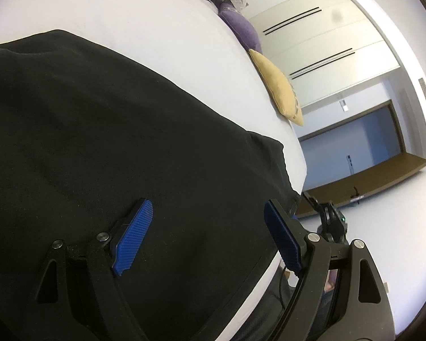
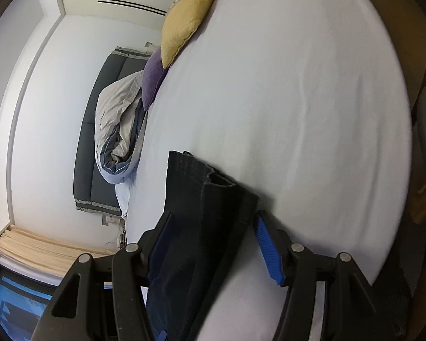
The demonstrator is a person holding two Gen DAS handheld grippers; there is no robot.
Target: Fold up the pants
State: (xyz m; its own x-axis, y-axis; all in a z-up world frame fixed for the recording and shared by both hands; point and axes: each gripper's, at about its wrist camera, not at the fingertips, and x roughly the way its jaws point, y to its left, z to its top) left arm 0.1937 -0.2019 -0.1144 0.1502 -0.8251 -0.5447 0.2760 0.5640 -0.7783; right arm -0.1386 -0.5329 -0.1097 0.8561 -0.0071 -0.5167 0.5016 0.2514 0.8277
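Observation:
Dark pants [image 1: 99,142] lie spread on the white bed sheet [image 1: 170,28]. My left gripper [image 1: 210,236] is open just above the pants, with its blue pads [image 1: 133,241] wide apart and nothing between them. In the right wrist view a pant leg end with its hem [image 2: 201,204] lies between the fingers of my right gripper [image 2: 213,244]. The right gripper's jaws are open and the blue pad [image 2: 267,253] stands apart from the cloth.
A yellow pillow [image 1: 281,91] and a purple pillow [image 1: 241,25] lie at the bed's far edge. A rumpled grey duvet [image 2: 119,130] sits against a dark headboard [image 2: 96,130]. The other gripper [image 1: 331,221] shows past the bed edge. White wardrobe doors [image 1: 321,42] stand beyond.

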